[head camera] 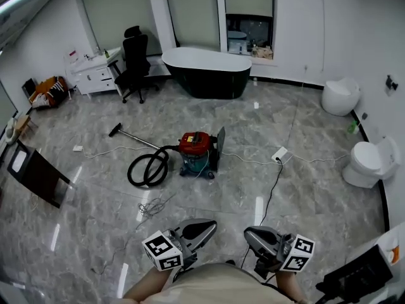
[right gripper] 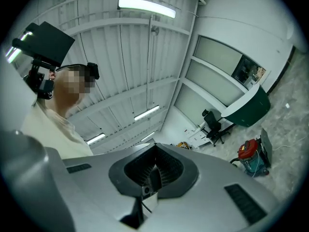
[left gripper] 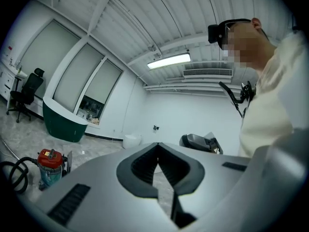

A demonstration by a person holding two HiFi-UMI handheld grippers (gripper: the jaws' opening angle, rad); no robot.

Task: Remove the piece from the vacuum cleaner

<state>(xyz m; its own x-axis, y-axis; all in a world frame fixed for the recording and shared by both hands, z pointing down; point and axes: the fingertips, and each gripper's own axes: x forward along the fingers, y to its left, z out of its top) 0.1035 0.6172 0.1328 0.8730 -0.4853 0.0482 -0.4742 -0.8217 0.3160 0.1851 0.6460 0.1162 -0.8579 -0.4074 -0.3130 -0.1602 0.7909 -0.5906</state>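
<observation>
Grey marble floor (head camera: 304,113) carries the red vacuum cleaner (head camera: 197,149), its black hose (head camera: 147,168) looped beside it, well apart from your left hand-held gripper (head camera: 210,225) and right hand-held gripper (head camera: 249,234), both with jaws pressed together, holding nothing, close to your body.

A grey marble floor (head camera: 266,116) shone under a ceiling strip light (left gripper: 168,60). A dark bathtub (head camera: 207,75) stood at twelve o'clock below frosted window panels (head camera: 190,11) in the white wall (head camera: 316,24). A black office chair (head camera: 135,65) and a white drawer cabinet (head camera: 95,76) sat at eleven. Two white toilets (head camera: 340,95) (head camera: 371,163) stood at two and three.
</observation>
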